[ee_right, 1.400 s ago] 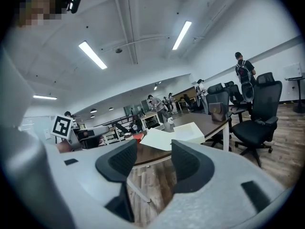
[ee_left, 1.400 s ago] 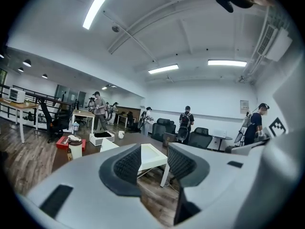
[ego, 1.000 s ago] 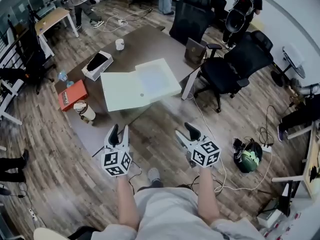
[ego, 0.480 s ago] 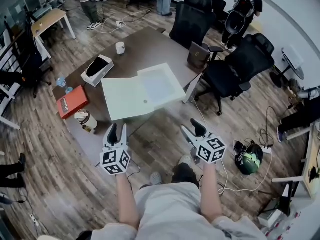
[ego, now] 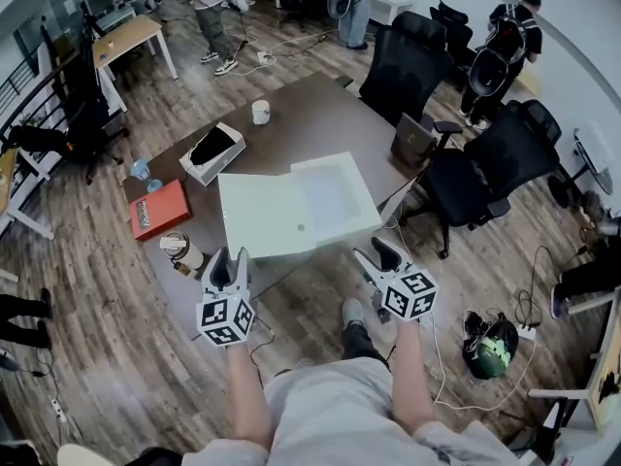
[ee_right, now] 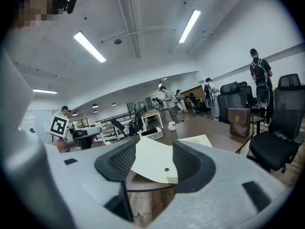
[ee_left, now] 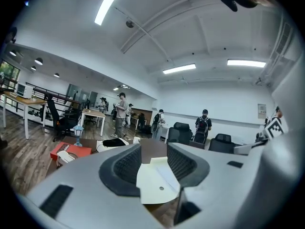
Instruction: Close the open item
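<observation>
Head view: the white box (ego: 296, 207) lies open and flat on the brown table (ego: 306, 105), close to its near edge, lid spread left and tray right. Only here do both tools show whole. The left gripper (ego: 231, 258) and right gripper (ego: 378, 256) hang just off the table's near edge, short of the box, each with jaws apart and empty. A red pack (ego: 159, 211), a cup (ego: 260, 112) and a brown bag (ego: 411, 140) sit round the box; the pack's white label is too small to read

Left gripper view: the left gripper (ee_left: 152, 151) is released, nothing between its pads. The box (ee_left: 157, 182) shows beyond through the gap, its near corner cut off by the gripper body. The red pack (ee_left: 70, 150) sits at left, its print blurred. Ceiling lamps appear only from here

Right gripper view: the right gripper (ee_right: 153, 151) is likewise released. The box (ee_right: 152, 163) lies ahead past the jaws, a small hole near its edge. The bag (ee_right: 238, 122) stands at right, its round clasp unreadable
</observation>
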